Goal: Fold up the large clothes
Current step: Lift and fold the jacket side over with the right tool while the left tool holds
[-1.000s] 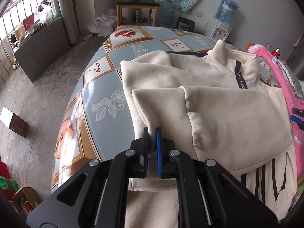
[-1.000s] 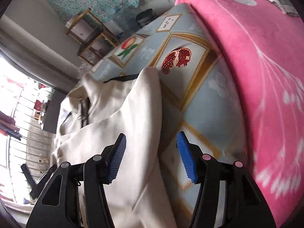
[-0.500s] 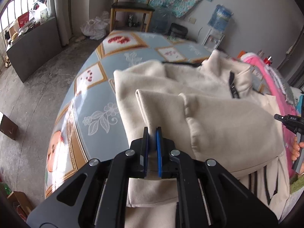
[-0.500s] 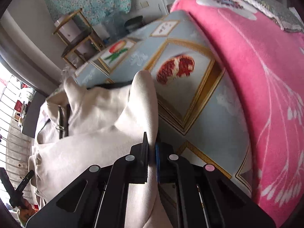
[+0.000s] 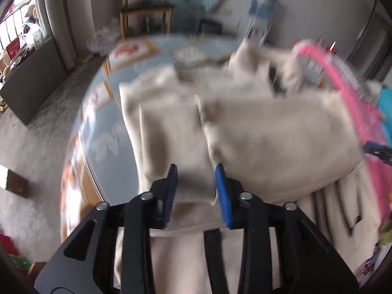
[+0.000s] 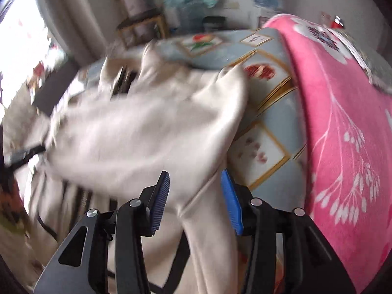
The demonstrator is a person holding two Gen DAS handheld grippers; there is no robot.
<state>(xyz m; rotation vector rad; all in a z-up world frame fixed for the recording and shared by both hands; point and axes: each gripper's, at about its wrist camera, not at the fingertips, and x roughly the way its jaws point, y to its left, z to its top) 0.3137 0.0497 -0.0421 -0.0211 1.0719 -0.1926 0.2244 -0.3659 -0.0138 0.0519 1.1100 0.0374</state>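
Observation:
A cream zip-neck sweatshirt (image 5: 257, 132) lies on the blue patterned table (image 5: 107, 137), its sleeves folded over its front. My left gripper (image 5: 196, 191) is open just above the folded sleeve's cuff, which lies between the blue pads (image 5: 171, 188) without being held. In the right wrist view the sweatshirt (image 6: 147, 127) spreads to the left, and my right gripper (image 6: 193, 201) is open over its right edge. Both views are motion-blurred.
A pink floral blanket (image 6: 343, 122) lies along the table's right side. Another cream garment with dark stripes (image 5: 343, 208) lies under the sweatshirt near me. A wooden chair (image 5: 147, 12) and a water dispenser (image 5: 262, 7) stand beyond the table. The floor (image 5: 36, 134) drops off left.
Both grippers have opened and let go of the sweatshirt; the left held the sleeve cuff, the right had just shut on the right edge. Both views have shifted with fast motion.

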